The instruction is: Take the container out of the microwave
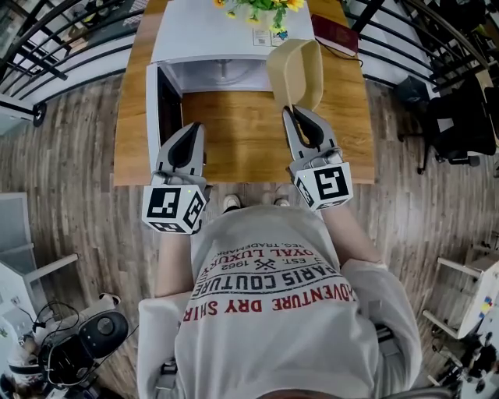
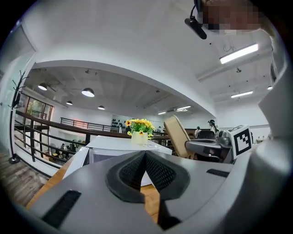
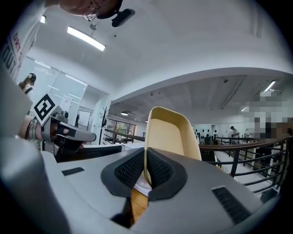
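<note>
Container: a beige, tray-shaped container (image 1: 296,72) is recorded outside the microwave, at upper centre-right of the head view. It is raised clear of the table and tipped steeply on edge.
Right gripper: the right gripper (image 1: 291,110) is seen just below the container. Its jaws are pinched on the container's near rim, with the thin wall caught between the two ribbed pads.
Left gripper: the left gripper (image 1: 196,127) is held left of centre, above the near part of the table. Its jaws are pressed together and nothing is seen between them.
Microwave: a white microwave (image 1: 210,35) is placed at top centre, and its cavity is open toward the person.
Door: the microwave door (image 1: 153,109) is swung fully open at the left side of the cavity, just left of the left gripper.
Table: a wooden table (image 1: 249,140) carries the microwave. Bare wood is visible between the two grippers.
Flowers: yellow flowers (image 1: 257,6) in a white pot are noted on top of the microwave, at the top edge of the frame.
Book: a dark red book (image 1: 335,33) lies on the table at upper right, beside the microwave.
Person: a printed shirt (image 1: 273,296) fills the lower centre.
</note>
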Tool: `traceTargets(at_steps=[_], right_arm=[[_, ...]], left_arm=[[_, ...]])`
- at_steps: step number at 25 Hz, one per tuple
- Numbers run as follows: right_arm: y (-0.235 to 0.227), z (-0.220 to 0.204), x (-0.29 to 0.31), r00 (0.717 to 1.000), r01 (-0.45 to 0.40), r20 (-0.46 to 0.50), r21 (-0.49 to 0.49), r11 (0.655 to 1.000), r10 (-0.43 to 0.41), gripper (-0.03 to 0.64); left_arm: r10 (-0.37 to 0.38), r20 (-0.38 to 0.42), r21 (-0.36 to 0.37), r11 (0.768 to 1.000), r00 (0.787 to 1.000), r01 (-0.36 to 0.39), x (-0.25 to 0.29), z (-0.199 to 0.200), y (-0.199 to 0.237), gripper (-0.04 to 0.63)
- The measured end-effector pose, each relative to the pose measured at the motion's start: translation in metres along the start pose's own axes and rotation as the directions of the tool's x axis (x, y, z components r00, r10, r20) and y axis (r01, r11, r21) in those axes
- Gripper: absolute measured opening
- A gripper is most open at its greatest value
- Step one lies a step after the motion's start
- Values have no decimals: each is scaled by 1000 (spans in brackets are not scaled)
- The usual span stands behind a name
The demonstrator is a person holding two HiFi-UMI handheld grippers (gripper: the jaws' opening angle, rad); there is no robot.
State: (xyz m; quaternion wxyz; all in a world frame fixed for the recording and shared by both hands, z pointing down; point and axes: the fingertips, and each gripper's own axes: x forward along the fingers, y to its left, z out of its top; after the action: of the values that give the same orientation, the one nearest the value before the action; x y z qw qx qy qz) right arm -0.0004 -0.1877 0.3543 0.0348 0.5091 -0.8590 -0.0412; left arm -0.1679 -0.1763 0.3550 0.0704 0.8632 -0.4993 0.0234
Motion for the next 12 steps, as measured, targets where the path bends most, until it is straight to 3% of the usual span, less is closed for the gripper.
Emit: traceTargets(at_steps=[12], right_arm=[[-2,3,4,1000,-5,27,-6,1000,6,38]], left_arm=[[-2,-2,14,1000,1000,2,11,-4,2,12]])
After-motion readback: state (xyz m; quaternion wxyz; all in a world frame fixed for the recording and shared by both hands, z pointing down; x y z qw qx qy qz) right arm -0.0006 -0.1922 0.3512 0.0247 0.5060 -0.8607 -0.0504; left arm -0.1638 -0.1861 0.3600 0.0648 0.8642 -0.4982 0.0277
